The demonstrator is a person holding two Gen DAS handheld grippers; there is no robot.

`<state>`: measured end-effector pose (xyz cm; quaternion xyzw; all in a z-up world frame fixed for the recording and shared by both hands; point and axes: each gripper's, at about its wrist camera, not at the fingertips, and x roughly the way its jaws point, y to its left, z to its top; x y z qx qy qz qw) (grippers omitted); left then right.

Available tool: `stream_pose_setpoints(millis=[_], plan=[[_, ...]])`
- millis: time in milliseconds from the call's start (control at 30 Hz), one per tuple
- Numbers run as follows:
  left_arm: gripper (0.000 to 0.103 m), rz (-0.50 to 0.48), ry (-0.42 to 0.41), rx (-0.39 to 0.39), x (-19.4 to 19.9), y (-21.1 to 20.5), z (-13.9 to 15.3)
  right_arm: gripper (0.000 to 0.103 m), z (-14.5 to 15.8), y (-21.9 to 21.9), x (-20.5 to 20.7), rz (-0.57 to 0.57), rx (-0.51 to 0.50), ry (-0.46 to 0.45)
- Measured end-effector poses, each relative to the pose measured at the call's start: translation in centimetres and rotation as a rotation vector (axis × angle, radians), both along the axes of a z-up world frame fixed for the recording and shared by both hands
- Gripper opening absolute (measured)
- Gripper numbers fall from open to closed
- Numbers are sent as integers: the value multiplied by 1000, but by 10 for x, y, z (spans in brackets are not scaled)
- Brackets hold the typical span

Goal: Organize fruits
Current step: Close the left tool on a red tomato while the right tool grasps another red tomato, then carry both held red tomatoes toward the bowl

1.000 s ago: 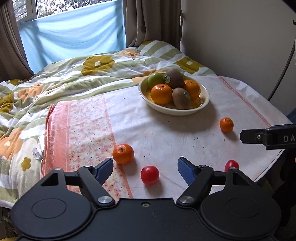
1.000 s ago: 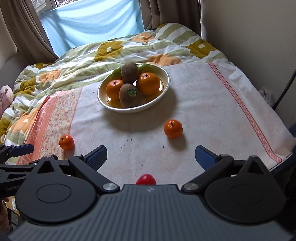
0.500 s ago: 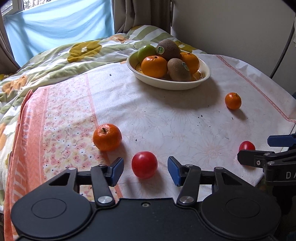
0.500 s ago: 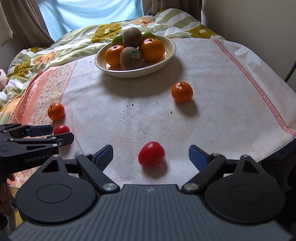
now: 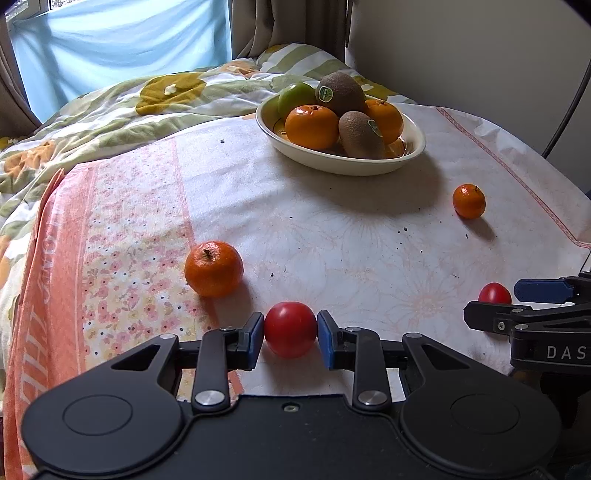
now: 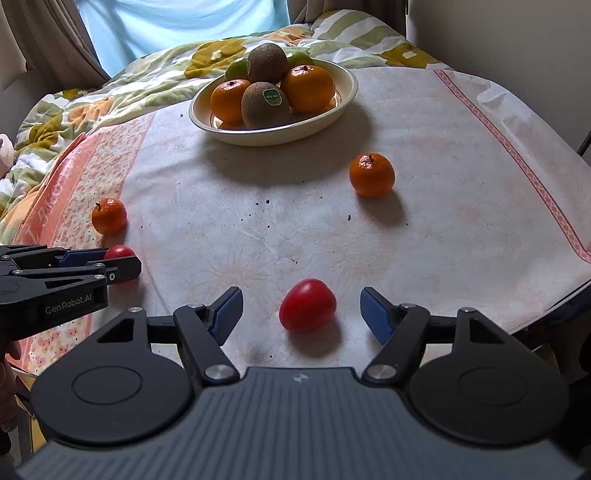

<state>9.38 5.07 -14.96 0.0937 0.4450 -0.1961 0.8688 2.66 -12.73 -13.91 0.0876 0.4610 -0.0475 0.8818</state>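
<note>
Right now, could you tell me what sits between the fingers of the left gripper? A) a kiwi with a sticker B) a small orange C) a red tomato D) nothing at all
C: in the left wrist view the left gripper has its blue pads pressed against both sides of a red tomato on the tablecloth.

A round surface [image 5: 369, 236] wears a pale cloth with a pink floral band along one side and a thin pink stripe on the other. Behind it lies a bed [image 5: 122, 110] under a quilt [image 6: 207, 55] of green stripes and mustard flowers. Brown curtains [image 5: 288, 22] frame a window (its lower part covered by light blue fabric [image 5: 118, 48]); a plain beige wall [image 5: 461, 48] stands at the right
</note>
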Motion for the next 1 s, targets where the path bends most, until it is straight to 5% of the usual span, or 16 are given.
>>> stream_pose_setpoints(millis=[533, 700, 1000], plan=[[34, 0, -2, -3, -10, -1, 5, 70, -6, 2, 2, 11, -20, 21], [34, 7, -4, -6, -12, 0, 9, 49, -8, 2, 3, 28, -10, 37], [34, 31, -17, -25, -12, 1, 24, 49, 2, 1, 6, 52, -2, 16]])
